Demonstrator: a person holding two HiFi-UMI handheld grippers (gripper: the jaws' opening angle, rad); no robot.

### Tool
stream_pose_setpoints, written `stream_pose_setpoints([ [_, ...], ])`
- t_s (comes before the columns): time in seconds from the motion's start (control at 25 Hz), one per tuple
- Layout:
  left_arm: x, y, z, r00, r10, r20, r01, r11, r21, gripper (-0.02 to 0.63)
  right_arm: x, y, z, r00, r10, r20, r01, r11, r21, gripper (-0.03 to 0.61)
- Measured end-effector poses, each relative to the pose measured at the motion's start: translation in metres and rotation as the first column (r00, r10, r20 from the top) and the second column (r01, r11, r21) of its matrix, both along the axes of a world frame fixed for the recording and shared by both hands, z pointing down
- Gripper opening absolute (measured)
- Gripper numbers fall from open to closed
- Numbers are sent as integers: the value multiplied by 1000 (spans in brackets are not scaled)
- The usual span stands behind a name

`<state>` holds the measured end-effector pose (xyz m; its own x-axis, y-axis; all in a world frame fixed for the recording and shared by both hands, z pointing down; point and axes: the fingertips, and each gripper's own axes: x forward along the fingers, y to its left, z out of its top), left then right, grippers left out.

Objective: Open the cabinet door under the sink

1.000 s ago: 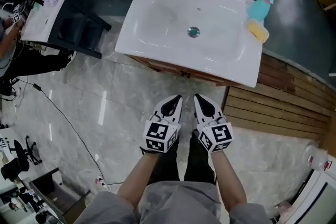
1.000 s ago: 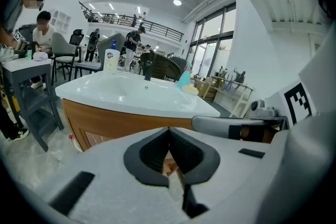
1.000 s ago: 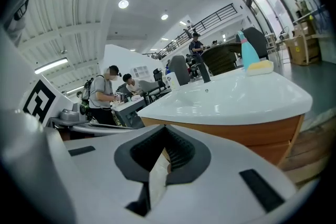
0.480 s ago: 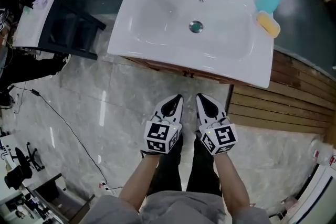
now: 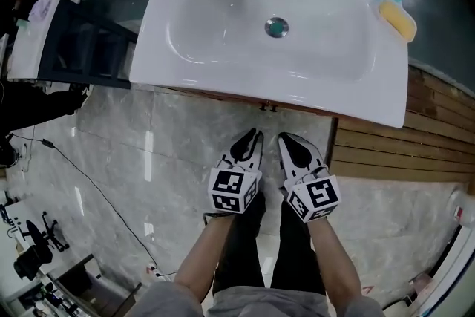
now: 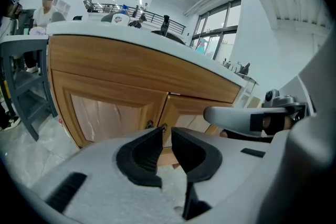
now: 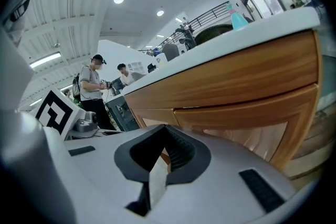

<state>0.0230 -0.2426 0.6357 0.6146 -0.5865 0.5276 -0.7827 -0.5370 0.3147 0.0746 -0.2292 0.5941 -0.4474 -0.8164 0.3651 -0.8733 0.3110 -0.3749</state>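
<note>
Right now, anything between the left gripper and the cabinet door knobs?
Nothing visible. Only floor separates the left gripper from the closed cabinet doors; their knobs sit at the centre seam, straight ahead. The right gripper is off to one side.

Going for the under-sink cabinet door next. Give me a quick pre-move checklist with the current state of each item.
1. Both cabinet doors closed, ready to be opened: ok.
2. The knobs at the centre seam show in the left gripper view: ok.
3. The left tool is empty, jaws a narrow gap apart: ok.
4. The right tool is ready to grip: not ok, jaws together, nothing between them.
5. Neither tool touches the cabinet doors before the approach: ok, both are held short of them.
6. The left tool's gap is wide enough for a knob: cannot tell.
</note>
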Motion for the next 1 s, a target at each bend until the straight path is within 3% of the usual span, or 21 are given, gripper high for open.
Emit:
stream_pose_setpoints([
  [0.12, 3, -8, 22, 1000, 2, 6, -1, 1000, -11, 87, 2, -3, 15, 1000, 11, 6, -11, 1000, -5, 9],
  [0.52, 10, -33, 89, 999, -38, 37, 40, 998, -43, 134, 14, -15, 57, 998, 49, 26, -49, 999, -18, 9],
  [1.0, 17, -53, 128, 995, -92, 38, 96, 988, -122, 141, 23, -9, 86, 998, 61, 30, -59, 996, -65, 9],
])
